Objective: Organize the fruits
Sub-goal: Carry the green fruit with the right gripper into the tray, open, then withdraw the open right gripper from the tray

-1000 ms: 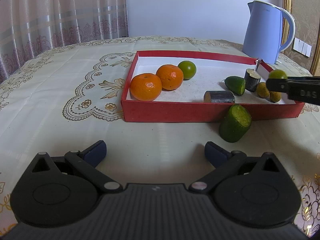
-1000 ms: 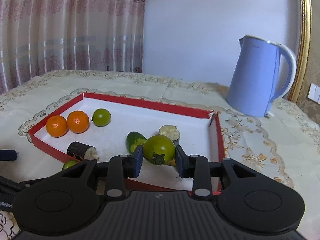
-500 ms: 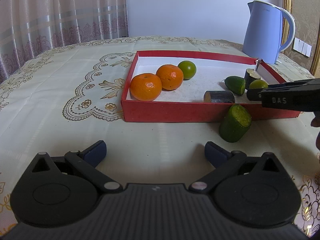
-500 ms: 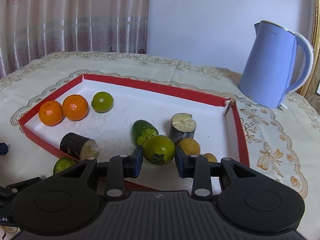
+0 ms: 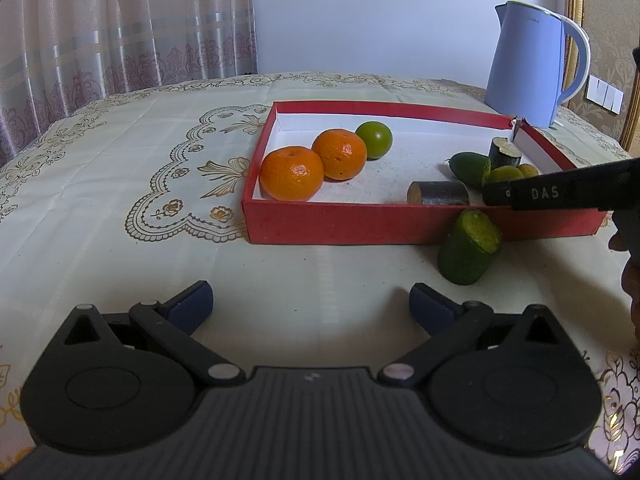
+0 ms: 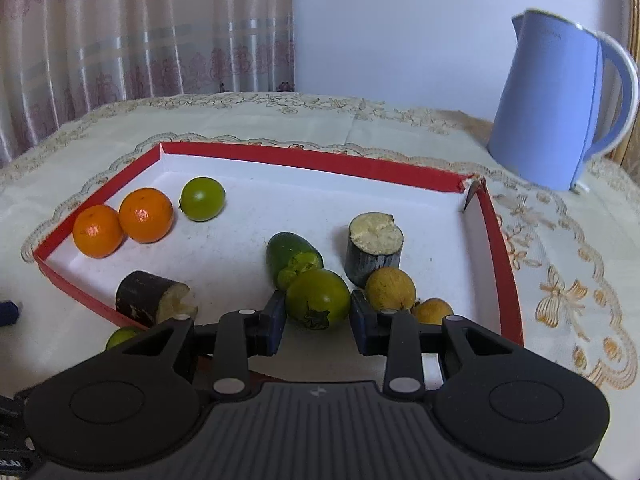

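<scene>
Right gripper clenched on green tomato across its middle over red tray; looks light, smooth, bruisable, so gentle squeeze; left gripper released, empty.

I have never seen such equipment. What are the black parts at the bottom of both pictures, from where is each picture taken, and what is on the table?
The black parts are two hand-held grippers, each with two fingers; a person carries one in each hand. Each carries a camera looking forward along its fingers, so one picture comes from the left gripper and the other from the right gripper.

On the patterned tablecloth stands a shallow red tray and behind it a blue kettle. In the tray lie two oranges, a round green fruit, a cut green piece, two dark stem pieces and two small yellow fruits. Another cut green piece lies outside, against the tray's front wall.

The right gripper holds a green tomato-like fruit over the tray. The left gripper is open and holds nothing.
</scene>
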A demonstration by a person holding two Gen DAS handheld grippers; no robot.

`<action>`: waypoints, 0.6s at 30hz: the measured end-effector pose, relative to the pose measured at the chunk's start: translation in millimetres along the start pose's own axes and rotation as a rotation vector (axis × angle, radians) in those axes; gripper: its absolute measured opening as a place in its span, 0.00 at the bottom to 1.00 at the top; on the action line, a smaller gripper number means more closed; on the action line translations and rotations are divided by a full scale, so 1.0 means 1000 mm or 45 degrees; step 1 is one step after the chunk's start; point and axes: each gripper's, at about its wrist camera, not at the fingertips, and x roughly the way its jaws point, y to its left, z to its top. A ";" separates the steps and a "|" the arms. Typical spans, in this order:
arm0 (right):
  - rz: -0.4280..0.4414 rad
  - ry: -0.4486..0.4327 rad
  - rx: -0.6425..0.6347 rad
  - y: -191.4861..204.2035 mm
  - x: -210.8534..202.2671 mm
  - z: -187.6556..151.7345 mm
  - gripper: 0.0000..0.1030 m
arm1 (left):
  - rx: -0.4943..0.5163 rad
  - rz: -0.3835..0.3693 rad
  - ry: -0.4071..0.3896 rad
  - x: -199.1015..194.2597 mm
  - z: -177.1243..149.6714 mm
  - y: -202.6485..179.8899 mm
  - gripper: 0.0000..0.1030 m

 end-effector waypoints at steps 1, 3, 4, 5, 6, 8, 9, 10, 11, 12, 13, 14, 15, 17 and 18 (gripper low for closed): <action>0.003 0.002 0.003 -0.001 0.000 0.000 0.33 | 0.000 0.000 0.000 0.000 0.000 0.000 1.00; 0.002 0.005 0.011 -0.001 -0.001 -0.001 0.33 | 0.000 0.000 0.000 0.000 0.000 0.000 1.00; 0.005 0.003 0.014 -0.001 -0.003 -0.001 0.33 | 0.000 0.000 0.000 0.000 0.000 0.000 1.00; 0.007 0.000 0.017 -0.001 -0.004 -0.001 0.33 | 0.000 0.000 0.000 0.000 0.000 0.000 1.00; 0.009 -0.003 0.020 -0.001 -0.005 -0.001 0.35 | 0.000 0.000 0.000 0.000 0.000 0.000 1.00; 0.011 -0.018 0.024 -0.001 -0.010 -0.003 0.38 | 0.000 0.000 0.000 0.000 0.000 0.000 1.00; 0.011 -0.030 0.029 -0.001 -0.014 -0.004 0.39 | 0.000 0.000 0.000 0.000 0.000 0.000 1.00; 0.015 -0.039 0.037 -0.002 -0.017 -0.005 0.43 | 0.000 0.000 0.000 0.000 0.000 0.000 1.00; 0.022 -0.051 0.049 -0.003 -0.021 -0.007 0.47 | 0.000 0.000 0.000 0.000 0.000 0.000 1.00; 0.026 -0.061 0.053 -0.004 -0.024 -0.008 0.50 | 0.000 0.000 0.000 0.000 0.000 0.000 1.00; 0.021 -0.068 0.052 -0.004 -0.027 -0.010 0.53 | 0.000 0.000 0.000 0.000 0.000 0.000 1.00; 0.010 -0.078 0.050 -0.004 -0.029 -0.012 0.53 | 0.000 0.000 0.000 0.000 0.000 0.000 1.00; 0.001 -0.092 0.050 -0.005 -0.033 -0.014 0.53 | 0.000 0.000 0.000 0.000 0.000 0.000 1.00; -0.002 -0.120 0.052 -0.007 -0.040 -0.017 0.53 | 0.000 0.000 0.000 0.000 0.000 0.000 1.00; -0.004 -0.132 0.058 -0.008 -0.045 -0.019 0.53 | 0.000 0.000 0.000 0.000 0.000 0.000 1.00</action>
